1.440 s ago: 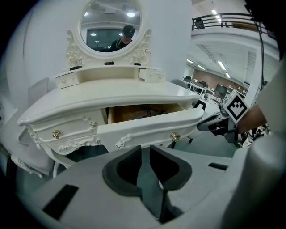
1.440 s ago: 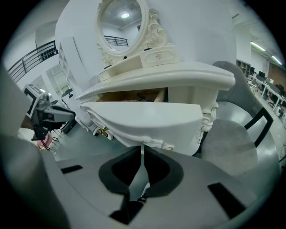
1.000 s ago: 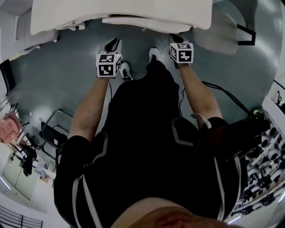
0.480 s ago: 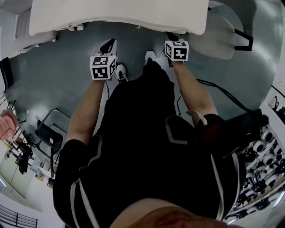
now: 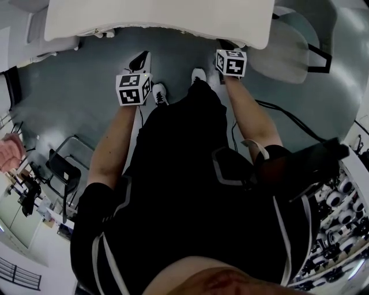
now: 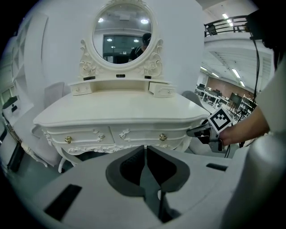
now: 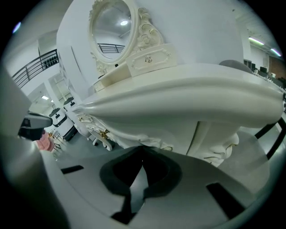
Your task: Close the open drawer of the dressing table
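The white dressing table [image 5: 161, 17] spans the top edge. The left gripper [image 5: 140, 60] points toward it over the grey floor [image 5: 75, 86], short of its front. The right gripper [image 5: 225, 45] reaches the table's right corner, its tip seemingly tucked beneath the overhang. White shoes [image 5: 198, 74] stand between them.

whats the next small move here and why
Probably draw the right gripper back from the corner of the dressing table. Its front drawers look flush, so nothing seems left to push. Both it and the left gripper have their jaws together on nothing.
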A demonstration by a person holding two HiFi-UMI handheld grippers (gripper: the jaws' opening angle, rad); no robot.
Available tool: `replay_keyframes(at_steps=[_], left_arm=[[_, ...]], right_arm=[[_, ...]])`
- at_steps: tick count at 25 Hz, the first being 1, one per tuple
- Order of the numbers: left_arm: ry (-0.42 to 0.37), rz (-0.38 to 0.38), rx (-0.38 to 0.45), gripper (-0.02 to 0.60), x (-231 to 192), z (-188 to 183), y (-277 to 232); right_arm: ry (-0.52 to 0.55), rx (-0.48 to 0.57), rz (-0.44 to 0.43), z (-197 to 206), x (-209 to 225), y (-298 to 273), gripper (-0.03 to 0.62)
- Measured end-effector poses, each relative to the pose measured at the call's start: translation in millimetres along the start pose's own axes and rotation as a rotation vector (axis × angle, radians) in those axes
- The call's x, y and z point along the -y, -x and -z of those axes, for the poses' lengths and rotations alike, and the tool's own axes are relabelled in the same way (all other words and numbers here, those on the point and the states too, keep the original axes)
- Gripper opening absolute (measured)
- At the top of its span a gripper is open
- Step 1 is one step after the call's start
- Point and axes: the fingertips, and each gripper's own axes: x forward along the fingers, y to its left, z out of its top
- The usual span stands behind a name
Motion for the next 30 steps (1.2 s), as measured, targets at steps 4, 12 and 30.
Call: replay_keyframes(at_steps=[4, 12, 30], left_arm=[[0.01, 0.0, 0.015, 0.021, 1.1, -4.6, 10.9], [0.019, 0.06, 0.067, 0.005, 7.3, -20.1, 41.5], [-0.128, 0.164, 0.317, 0.005, -39.0, -111.1, 136.0]], right_arm=[[0.008, 0.004, -0.009, -1.9, -0.8, 0.0, 0.005], [0.054, 0.0, -0.005, -7.2, -16.0, 26.7, 0.006], [0.034, 0.212, 0.05, -96.3, -112.6, 169.4, 0.005]])
